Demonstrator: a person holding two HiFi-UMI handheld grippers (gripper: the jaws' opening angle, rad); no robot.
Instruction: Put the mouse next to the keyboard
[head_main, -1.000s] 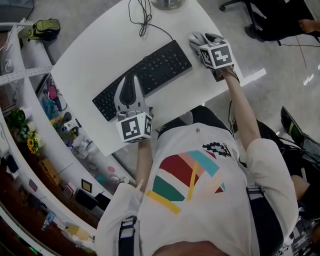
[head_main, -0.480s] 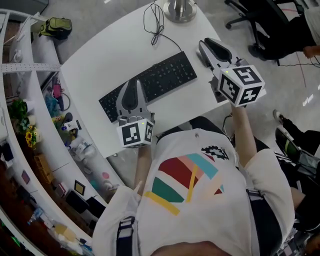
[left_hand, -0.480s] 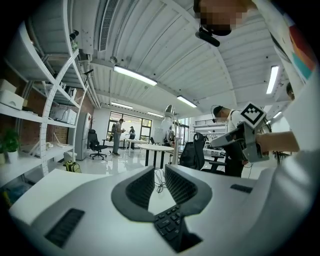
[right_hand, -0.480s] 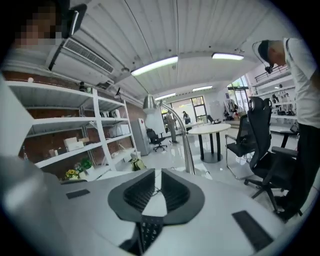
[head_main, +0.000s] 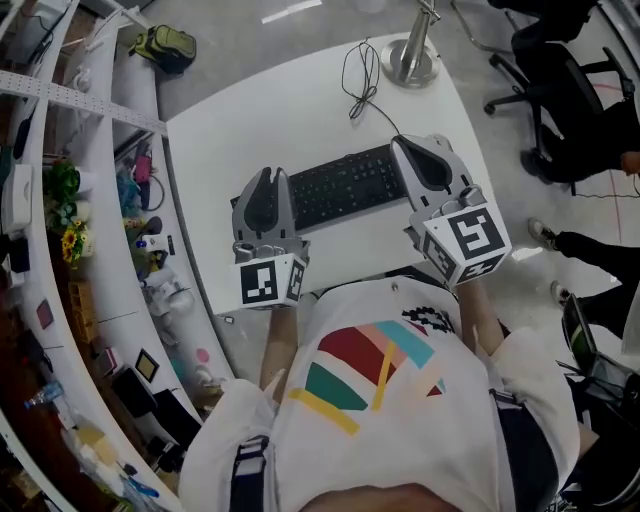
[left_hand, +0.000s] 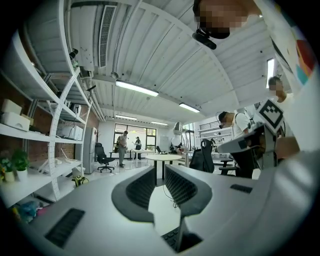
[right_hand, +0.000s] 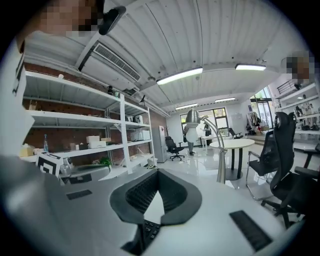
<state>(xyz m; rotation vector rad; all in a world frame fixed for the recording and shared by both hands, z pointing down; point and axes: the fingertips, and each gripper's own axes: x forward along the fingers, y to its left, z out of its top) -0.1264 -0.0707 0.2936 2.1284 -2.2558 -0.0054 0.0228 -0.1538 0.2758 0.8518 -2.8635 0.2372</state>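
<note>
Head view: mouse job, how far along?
Done: unclear; no mouse shows, and the right gripper hangs over the spot right of the keyboard. In hand: nothing; its fingers have just closed empty, left gripper empty too. Left: confirm the mouse sits there.

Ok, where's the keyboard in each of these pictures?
Head view: keyboard in the middle of the white desk.
Left gripper view: a few keys at the bottom edge, under the jaws.
Right gripper view: keys at the bottom, under the jaws.
Shared landmark: the silver desk lamp beyond it.
</note>
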